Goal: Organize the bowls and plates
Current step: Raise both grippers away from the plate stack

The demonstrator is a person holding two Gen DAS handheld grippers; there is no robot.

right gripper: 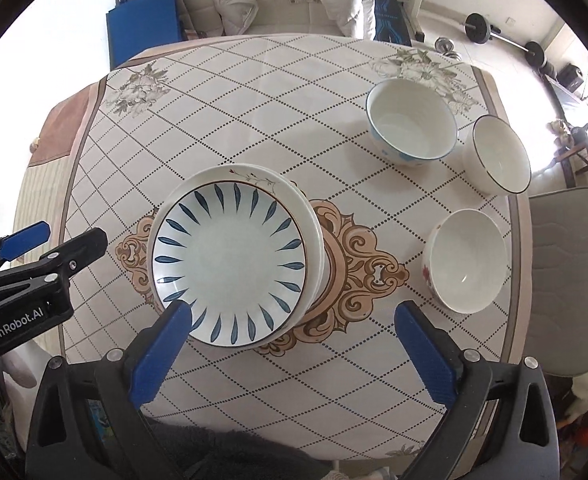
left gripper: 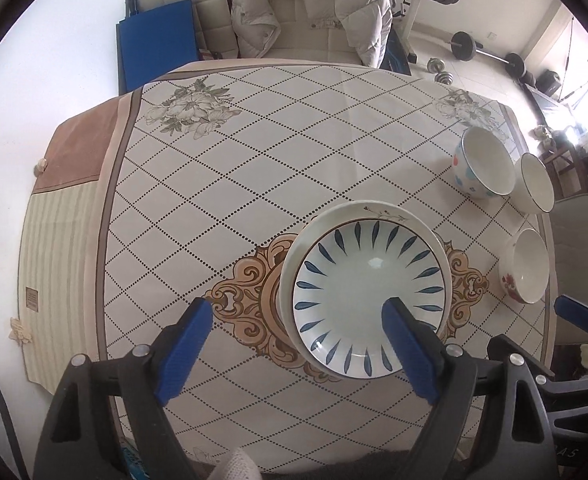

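Fingers of the left gripper (left gripper: 298, 312) and right gripper (right gripper: 294, 316) are spread wide, holding nothing, above the table (right gripper: 254, 100). Plates (right gripper: 230, 260) sit stacked at its centre; three bowls (right gripper: 412, 122) still stand apart, unstacked, near the right edge.

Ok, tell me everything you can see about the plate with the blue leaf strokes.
The blue-leaf plate is round, glossy and looks ceramic: a pale, plain centre ringed by dark blue leaf-shaped strokes pointing outward, with a thin dark rim line. It sits upright and empty on top of a stack of plates; the one beneath shows a small twig pattern. The stack stands on the ornate medallion of the tablecloth. Neither gripper touches it; both hang open above.
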